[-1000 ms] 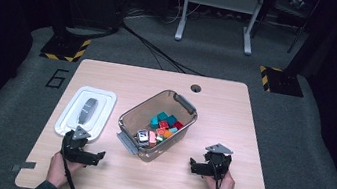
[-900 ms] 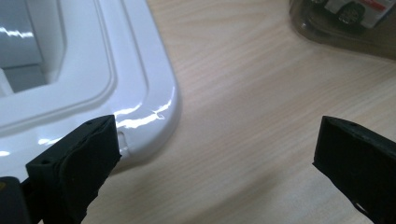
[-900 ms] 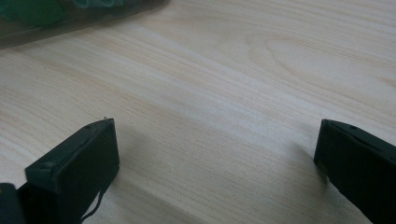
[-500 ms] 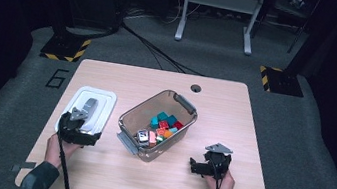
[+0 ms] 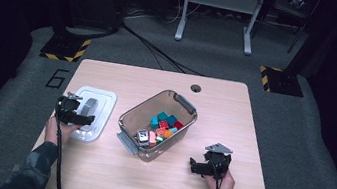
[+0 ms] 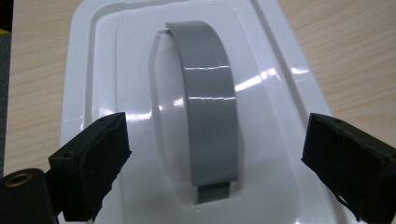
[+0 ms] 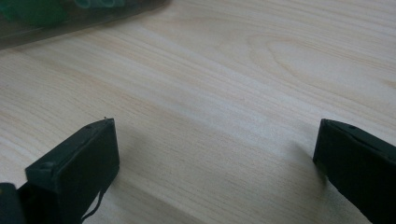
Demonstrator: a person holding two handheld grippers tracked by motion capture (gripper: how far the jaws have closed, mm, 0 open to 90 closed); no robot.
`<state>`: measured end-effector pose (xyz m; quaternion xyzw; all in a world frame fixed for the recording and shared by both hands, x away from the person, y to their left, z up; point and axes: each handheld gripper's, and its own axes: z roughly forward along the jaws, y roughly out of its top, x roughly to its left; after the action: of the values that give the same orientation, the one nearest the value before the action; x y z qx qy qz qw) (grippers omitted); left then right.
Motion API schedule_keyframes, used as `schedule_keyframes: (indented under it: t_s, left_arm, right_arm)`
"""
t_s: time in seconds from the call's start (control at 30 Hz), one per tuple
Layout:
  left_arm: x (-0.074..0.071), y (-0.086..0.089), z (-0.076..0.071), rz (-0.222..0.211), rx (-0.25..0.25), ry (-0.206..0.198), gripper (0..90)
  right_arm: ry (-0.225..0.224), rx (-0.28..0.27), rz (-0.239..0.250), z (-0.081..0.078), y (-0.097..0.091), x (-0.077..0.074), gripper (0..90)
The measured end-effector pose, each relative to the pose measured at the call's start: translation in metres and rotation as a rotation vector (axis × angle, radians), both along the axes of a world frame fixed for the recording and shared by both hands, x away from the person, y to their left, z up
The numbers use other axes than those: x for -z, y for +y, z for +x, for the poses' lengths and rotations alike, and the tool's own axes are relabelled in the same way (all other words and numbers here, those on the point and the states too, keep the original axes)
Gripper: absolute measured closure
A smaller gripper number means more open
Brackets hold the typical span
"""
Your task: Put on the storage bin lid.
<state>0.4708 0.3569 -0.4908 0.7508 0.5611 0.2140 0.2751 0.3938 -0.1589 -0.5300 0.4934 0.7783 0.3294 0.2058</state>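
Left hand-held gripper [image 6: 212,154] reached glossy white lid [image 6: 116,70].

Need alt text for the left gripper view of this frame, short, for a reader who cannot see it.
A white plastic lid with a grey arched handle lies flat on a light wooden table, seen close from above. The left gripper has its two black jaws wide apart, one on each side of the handle, touching nothing.
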Motion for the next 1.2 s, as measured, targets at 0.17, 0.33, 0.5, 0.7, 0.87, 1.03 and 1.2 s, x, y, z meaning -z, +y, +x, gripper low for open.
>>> schedule_keyframes:
  t_s: [0.17, 0.33, 0.5, 0.7, 0.87, 1.03, 1.2]
  left_arm:
    - [0.004, 0.005, 0.01, -0.016, -0.015, 0.009, 19.1]
    - [0.004, 0.003, 0.011, -0.015, -0.008, -0.01, 47.9]
    - [0.003, -0.003, 0.011, -0.004, 0.0, -0.023, 65.5]
    - [-0.001, -0.003, 0.009, -0.002, 0.026, -0.039, 66.9]
    - [-0.008, -0.004, 0.003, -0.021, 0.062, -0.048, 67.0]
    - [-0.016, -0.007, -0.002, -0.021, 0.095, -0.065, 67.0]
    - [-0.03, -0.008, -0.005, -0.013, 0.132, -0.069, 67.0]
  right_arm:
    - [-0.001, 0.0, -0.002, 0.0, 0.0, 0.0, 0.0]
    - [-0.007, -0.004, -0.005, 0.0, 0.0, 0.0, 0.0]
    - [-0.007, -0.004, -0.005, 0.0, 0.0, 0.0, 0.0]
    - [-0.007, -0.004, -0.005, 0.0, 0.0, 0.0, 0.0]
    - [-0.006, -0.005, -0.005, 0.0, 0.0, 0.0, 0.0]
    - [-0.005, -0.004, -0.005, 0.0, 0.0, 0.0, 0.0]
    - [-0.007, -0.004, -0.005, 0.0, 0.0, 0.0, 0.0]
